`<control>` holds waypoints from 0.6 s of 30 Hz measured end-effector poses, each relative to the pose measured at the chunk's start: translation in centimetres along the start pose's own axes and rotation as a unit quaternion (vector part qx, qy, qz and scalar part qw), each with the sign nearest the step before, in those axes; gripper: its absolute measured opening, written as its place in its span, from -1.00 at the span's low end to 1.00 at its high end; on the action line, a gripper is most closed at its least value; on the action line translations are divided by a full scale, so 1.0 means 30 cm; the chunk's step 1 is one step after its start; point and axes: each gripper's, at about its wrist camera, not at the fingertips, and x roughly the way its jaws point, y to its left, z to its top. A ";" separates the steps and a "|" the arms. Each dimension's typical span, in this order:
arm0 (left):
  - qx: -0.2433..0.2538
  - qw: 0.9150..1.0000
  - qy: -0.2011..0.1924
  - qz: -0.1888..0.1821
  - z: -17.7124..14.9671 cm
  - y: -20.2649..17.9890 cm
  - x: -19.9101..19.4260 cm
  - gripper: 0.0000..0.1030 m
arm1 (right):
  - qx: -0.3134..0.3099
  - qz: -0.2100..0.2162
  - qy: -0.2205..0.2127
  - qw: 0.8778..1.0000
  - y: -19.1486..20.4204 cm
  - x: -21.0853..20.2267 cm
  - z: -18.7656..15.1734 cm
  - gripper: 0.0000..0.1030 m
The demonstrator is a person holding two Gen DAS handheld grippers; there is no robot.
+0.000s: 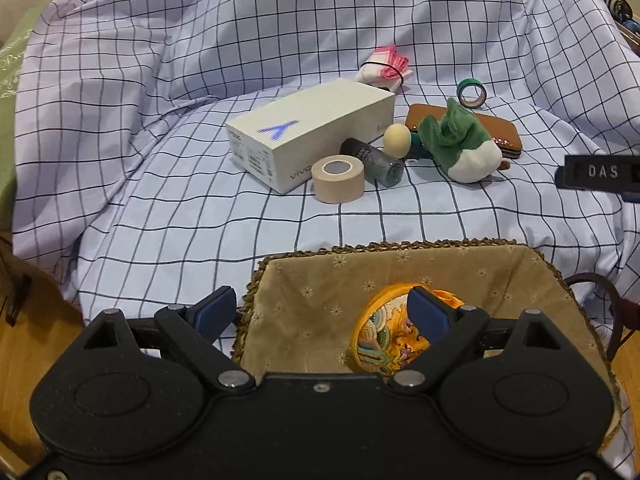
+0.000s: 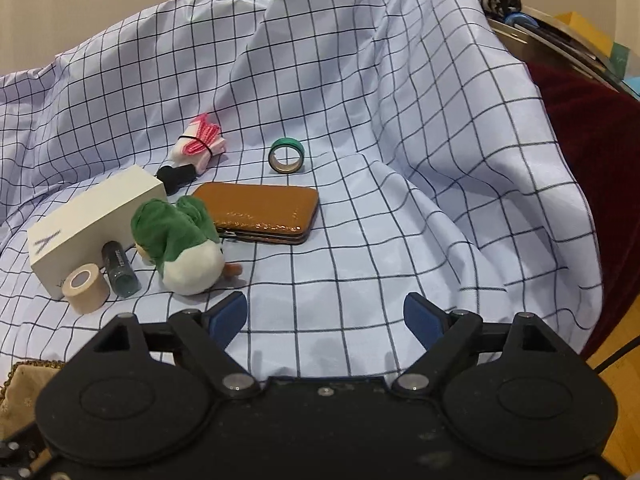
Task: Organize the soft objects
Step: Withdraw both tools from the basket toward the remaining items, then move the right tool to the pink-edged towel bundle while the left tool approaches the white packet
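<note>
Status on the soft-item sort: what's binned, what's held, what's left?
Done: yellow embroidered fabric pouch lies in the lined woven basket. Held: nothing; left claw and right claw both open, empty. Left: green-and-white plush toy and pink-white banded cloth bundle on the checked sheet.

Wall (image 2: 120,8): plain beige.
Floor (image 1: 24,344): light wood.
Cover (image 2: 360,80): crumpled pale checked cloth.
Right edge: dark red fabric (image 2: 592,160), cluttered shelf.

Green-and-white plush bird (image 2: 180,250) tipped over on the checked cloth, yellow patterned pouch (image 1: 386,338) sitting in the lined basket (image 1: 320,280).
</note>
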 end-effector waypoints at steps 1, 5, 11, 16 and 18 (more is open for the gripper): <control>0.000 1.000 0.000 -0.005 -0.004 0.003 0.009 0.74 | 0.000 -0.002 0.003 1.000 0.003 0.009 0.001 0.69; 0.006 1.000 -0.011 -0.016 -0.017 0.007 0.028 0.76 | 0.016 0.010 0.018 1.000 0.003 0.053 -0.002 0.69; -0.030 0.998 -0.010 -0.046 -0.014 0.051 0.050 0.84 | 0.062 0.012 0.006 0.998 -0.030 0.055 0.022 0.69; -0.038 0.998 -0.002 -0.046 -0.021 0.045 0.065 0.85 | 0.079 0.018 0.027 0.996 -0.050 0.084 0.054 0.70; -0.037 0.998 -0.002 -0.052 -0.021 0.047 0.060 0.85 | 0.058 0.010 0.028 0.998 -0.042 0.088 0.058 0.70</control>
